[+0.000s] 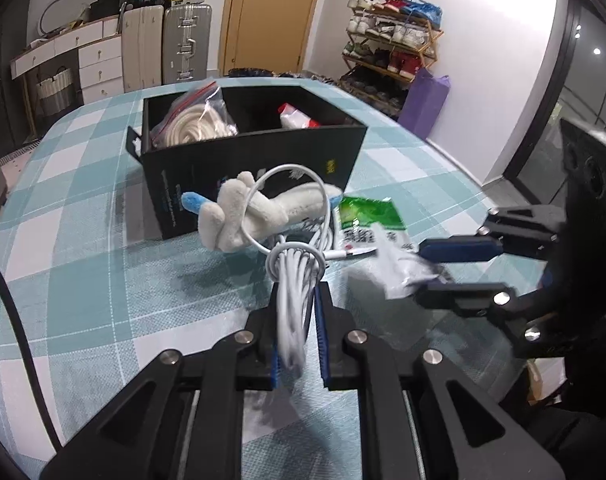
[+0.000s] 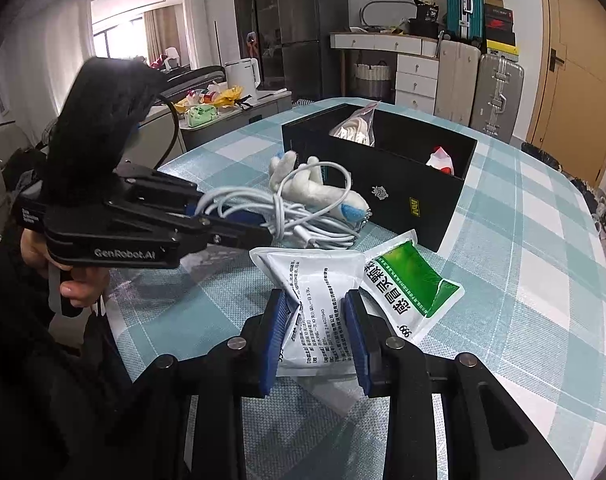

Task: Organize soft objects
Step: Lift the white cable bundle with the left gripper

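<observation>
**Left wrist view: both grips loaded, snag risk**

My left gripper (image 1: 299,320) clamps the white cable (image 1: 293,240); my right gripper (image 2: 317,336) pinches the white packet (image 2: 315,280). Box (image 1: 255,152) at twelve o'clock. Cable loops the plush toy (image 1: 239,210); lifting could drag it.

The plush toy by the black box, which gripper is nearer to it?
Left. The left gripper, shut on the white cable, sits just before the plush toy; the right gripper grips a sachet farther off.

The plush toy (image 1: 259,210) hides the black box's (image 1: 255,152) lower print.
</observation>
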`<action>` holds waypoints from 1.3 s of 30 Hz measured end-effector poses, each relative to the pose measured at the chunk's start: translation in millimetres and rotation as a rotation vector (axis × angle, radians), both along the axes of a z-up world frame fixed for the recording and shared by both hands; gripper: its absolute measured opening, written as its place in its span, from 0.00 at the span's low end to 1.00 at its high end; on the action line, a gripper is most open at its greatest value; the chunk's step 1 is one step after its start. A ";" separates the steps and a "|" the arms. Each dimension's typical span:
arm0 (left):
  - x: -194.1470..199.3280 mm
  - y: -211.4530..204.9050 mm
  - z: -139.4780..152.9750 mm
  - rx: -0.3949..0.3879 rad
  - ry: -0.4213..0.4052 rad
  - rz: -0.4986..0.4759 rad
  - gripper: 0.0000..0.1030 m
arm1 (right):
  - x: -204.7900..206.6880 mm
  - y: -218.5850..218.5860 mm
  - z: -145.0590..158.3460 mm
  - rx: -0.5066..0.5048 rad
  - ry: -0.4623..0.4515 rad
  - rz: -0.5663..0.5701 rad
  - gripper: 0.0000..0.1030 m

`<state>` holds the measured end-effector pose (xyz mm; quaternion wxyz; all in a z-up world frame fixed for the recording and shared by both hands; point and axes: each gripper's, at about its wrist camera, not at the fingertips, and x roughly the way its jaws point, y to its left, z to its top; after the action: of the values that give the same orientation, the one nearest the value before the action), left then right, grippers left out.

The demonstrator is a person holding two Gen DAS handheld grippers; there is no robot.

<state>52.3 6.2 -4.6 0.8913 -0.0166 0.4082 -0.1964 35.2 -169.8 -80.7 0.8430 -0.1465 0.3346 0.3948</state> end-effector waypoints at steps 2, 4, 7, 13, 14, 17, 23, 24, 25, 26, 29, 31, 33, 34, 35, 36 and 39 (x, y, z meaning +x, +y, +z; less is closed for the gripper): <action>0.8 -1.4 -2.2 0.011 0.003 0.004 0.13 | 0.2 0.1 -0.3 -0.004 -0.003 -0.004 0.29; 1.5 -2.3 -2.1 0.022 -0.001 0.012 0.18 | 1.5 0.6 -1.1 -0.009 -0.004 -0.006 0.29; 3.3 -1.8 -1.2 0.041 -0.005 0.035 0.50 | 2.8 1.2 -2.0 -0.010 -0.003 -0.006 0.29; 8.8 6.5 1.5 0.000 -0.010 0.070 0.49 | 5.2 -0.3 -3.7 -0.002 0.003 -0.013 0.29; 12.1 9.5 1.0 -0.022 -0.001 0.081 0.49 | 5.4 -0.2 -3.9 0.001 0.004 -0.014 0.29; 18.1 10.2 2.0 -0.056 0.003 0.074 0.49 | 6.9 0.1 -4.3 0.002 0.008 -0.014 0.29; 26.5 -1.6 -6.6 0.004 0.042 0.066 0.50 | 9.5 -0.9 -7.5 -0.010 0.018 -0.020 0.29; 26.8 -2.6 -7.8 0.009 0.049 0.065 0.50 | 9.9 -0.9 -8.1 -0.014 0.017 -0.023 0.29; 26.9 -4.0 -9.1 0.022 0.053 0.066 0.50 | 10.6 -0.8 -8.7 -0.021 0.015 -0.028 0.29; 26.6 -5.9 -10.4 0.041 0.052 0.066 0.49 | 11.1 -0.6 -9.0 -0.023 0.014 -0.030 0.31; 26.7 -8.4 -13.8 0.050 0.063 0.054 0.49 | 13.3 0.0 -9.9 -0.035 0.012 -0.036 0.44; 26.4 -10.0 -14.3 0.056 0.054 0.049 0.49 | 14.4 2.4 -11.7 -0.043 0.017 -0.031 0.46; 26.6 -10.9 -14.8 0.055 0.049 0.046 0.44 | 18.3 5.5 -15.0 -0.063 0.025 -0.037 0.46; 26.8 -10.8 -15.2 0.051 0.046 0.046 0.30 | 20.2 7.2 -16.6 -0.072 0.027 -0.040 0.46; 27.1 -10.4 -15.7 0.046 0.045 0.044 0.29 | 21.0 8.3 -17.6 -0.071 0.030 -0.039 0.46; 27.1 -9.2 -15.8 0.038 0.045 0.043 0.28 | 22.1 9.1 -18.0 -0.074 0.033 -0.036 0.47; 24.7 -5.3 -14.9 0.006 0.039 0.036 0.27 | 21.7 14.3 -21.0 -0.097 0.028 -0.028 0.47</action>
<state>77.0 0.9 -19.5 0.8866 -0.0249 0.4259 -0.1788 56.9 -155.6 -101.7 0.8356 -0.1770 0.3672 0.3682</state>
